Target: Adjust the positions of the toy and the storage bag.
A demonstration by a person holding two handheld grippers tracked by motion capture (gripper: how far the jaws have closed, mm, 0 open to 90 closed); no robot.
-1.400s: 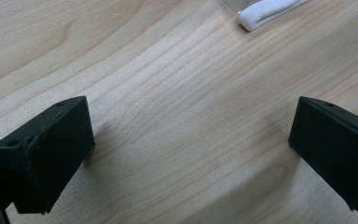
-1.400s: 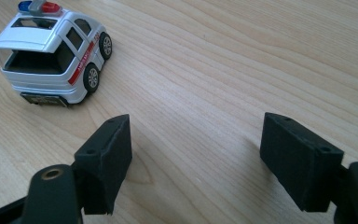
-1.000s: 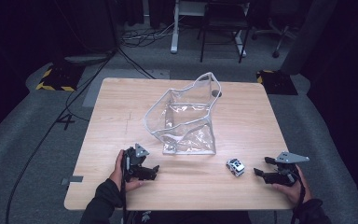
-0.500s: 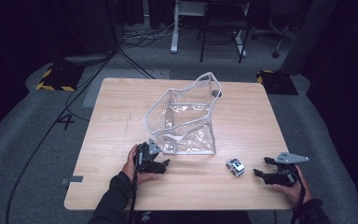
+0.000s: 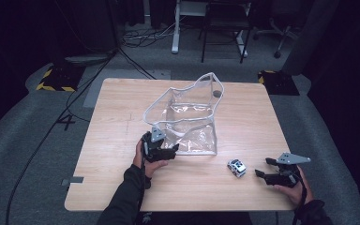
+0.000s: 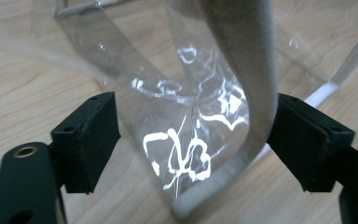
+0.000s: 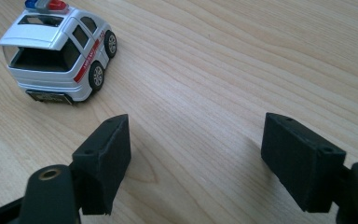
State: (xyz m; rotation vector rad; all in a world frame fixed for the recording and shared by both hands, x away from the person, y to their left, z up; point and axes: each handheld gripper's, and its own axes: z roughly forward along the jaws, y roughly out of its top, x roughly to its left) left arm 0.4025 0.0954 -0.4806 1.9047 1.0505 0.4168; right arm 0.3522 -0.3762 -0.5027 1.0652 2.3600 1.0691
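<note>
Since a second ago, the left gripper (image 5: pixel 168 151) has travelled forward from the bare tabletop to the near corner of the clear plastic bag (image 5: pixel 187 123); the right gripper (image 5: pixel 268 169) has stayed where it was. Between the left jaws, which stand apart, the bag's grey fabric rim (image 6: pixel 242 93) and a fold of its clear wall now hang, the rim close against the right-hand jaw, nothing pinched yet. The right jaws are also spread, with only bare wooden table (image 7: pixel 242 60) between them; the toy police car (image 7: pixel 60 51) sits ahead and to the left of them, well short of their reach, just beside the bag's near edge in the high view.

The step in hand looks like securing the bag's mouth. Next, the left jaws should close on that rim, then the right should swing left toward the car.
</note>
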